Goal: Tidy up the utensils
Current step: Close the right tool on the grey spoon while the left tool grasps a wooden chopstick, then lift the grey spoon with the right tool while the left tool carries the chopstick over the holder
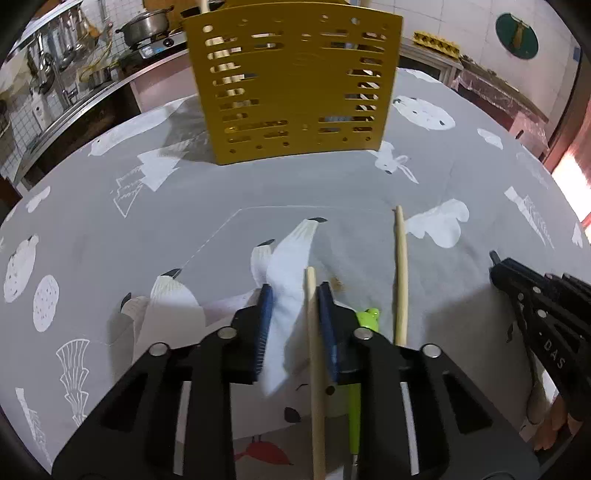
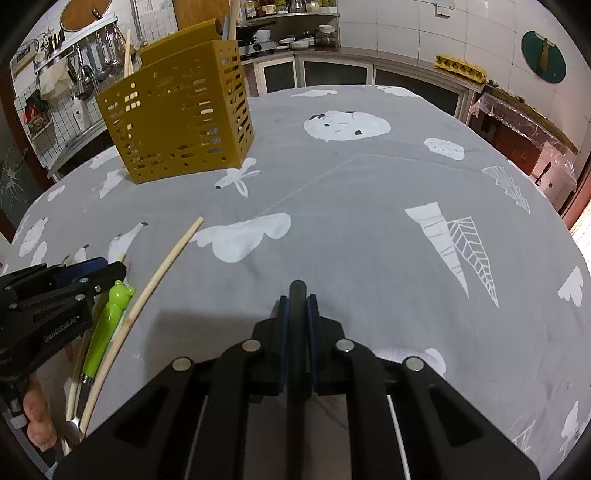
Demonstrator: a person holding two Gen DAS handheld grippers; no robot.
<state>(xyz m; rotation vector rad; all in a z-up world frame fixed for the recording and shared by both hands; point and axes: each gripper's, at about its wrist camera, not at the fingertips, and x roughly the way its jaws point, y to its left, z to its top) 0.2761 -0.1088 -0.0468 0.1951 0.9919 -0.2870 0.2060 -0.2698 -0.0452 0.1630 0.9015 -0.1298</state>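
The left tongs (image 1: 295, 295) reach forward low over the bench (image 1: 332, 184), their blue pads parted, with one pale wooden chopstick (image 1: 314, 350) lying between them against the right pad, not squeezed; under the right finger lies a green utensil handle with a bear-shaped top (image 1: 364, 317), and just to the right of it a second wooden chopstick (image 1: 402, 273) rests flat on the grey patterned cloth, so two loose chopsticks can be counted here; the right tongs (image 2: 294, 299) are level and pointed ahead, clenched on a dark round handle (image 2: 297, 291) whose tip pokes out past the pads; to their left sit the green handle (image 2: 110, 321), the second chopstick (image 2: 155, 288) and the left tongs (image 2: 88, 269), with a few bare fingers (image 2: 35, 413) of the person showing under them; far ahead of the left tongs, and ahead-left of the right ones, stands a single yellow perforated utensil holder (image 2: 177, 122), upright on the bench, with at least one pale stick (image 2: 127, 55) rising out of it; beyond that, a kitchen counter with a steel pot (image 1: 146, 24).
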